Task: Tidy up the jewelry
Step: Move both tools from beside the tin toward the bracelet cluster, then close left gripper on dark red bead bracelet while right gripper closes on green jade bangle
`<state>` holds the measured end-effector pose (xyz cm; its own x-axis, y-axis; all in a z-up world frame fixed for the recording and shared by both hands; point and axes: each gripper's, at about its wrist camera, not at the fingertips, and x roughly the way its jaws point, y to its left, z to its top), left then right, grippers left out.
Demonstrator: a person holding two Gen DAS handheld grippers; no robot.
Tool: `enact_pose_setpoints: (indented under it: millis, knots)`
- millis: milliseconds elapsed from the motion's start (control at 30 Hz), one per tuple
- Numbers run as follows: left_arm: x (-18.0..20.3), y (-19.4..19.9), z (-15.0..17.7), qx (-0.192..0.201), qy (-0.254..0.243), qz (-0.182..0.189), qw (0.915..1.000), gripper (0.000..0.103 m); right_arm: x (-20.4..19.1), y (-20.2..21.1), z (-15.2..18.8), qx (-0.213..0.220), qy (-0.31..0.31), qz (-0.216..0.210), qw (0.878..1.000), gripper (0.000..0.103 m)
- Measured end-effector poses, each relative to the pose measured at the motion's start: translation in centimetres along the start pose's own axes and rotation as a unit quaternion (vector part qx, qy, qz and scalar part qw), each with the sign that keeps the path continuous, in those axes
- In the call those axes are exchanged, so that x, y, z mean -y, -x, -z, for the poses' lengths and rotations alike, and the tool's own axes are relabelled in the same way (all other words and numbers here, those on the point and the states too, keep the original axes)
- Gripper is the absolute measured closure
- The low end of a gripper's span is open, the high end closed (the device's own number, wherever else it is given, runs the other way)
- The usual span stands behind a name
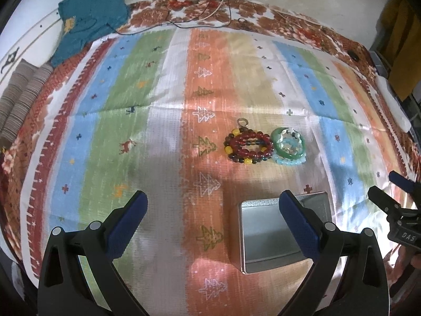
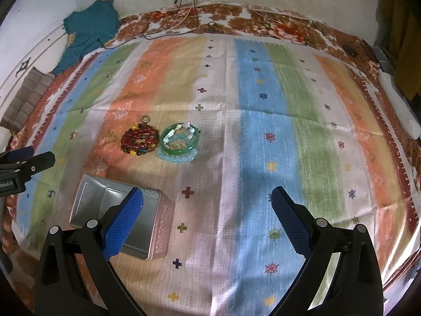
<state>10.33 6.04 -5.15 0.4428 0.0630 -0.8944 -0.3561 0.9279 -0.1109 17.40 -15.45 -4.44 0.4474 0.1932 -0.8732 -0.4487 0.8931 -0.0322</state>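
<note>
A pile of red, dark and yellow bead bracelets (image 1: 247, 146) (image 2: 140, 139) lies on the striped cloth, with a small metal ring (image 1: 243, 122) at its far side. Right beside it sits a green bangle with pale blue and white beads (image 1: 288, 146) (image 2: 179, 143). An open metal tin (image 1: 265, 234) (image 2: 105, 205), nothing in it, stands nearer to me. My left gripper (image 1: 213, 220) hangs open above the cloth, its right finger over the tin. My right gripper (image 2: 208, 220) is open too, its left finger over the tin's corner. Each gripper shows at the edge of the other's view.
The striped cloth (image 2: 263, 137) covers a bed with a brown floral blanket (image 1: 236, 15) behind it. A teal garment (image 1: 89, 21), thin cables (image 2: 184, 5) and a white oblong object (image 2: 400, 105) lie along the edges.
</note>
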Motion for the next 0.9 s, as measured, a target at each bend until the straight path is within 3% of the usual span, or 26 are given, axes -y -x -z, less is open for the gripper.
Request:
enact_pose_setpoints:
  millis: [467,900]
  knots:
    - [0.4,-3.0,-2.0,-0.03,0.01,0.016,0.9994,0.006,0.4,-2.7,-1.9,-0.02,-0.012,0.0,1.0,0.005]
    - [1.5,-6.3,-3.8,-0.055,-0.003,-0.001,0.9985,0.009,0.1,-5.7,-3.1,-0.046,-0.01,0.0,0.999,0.005]
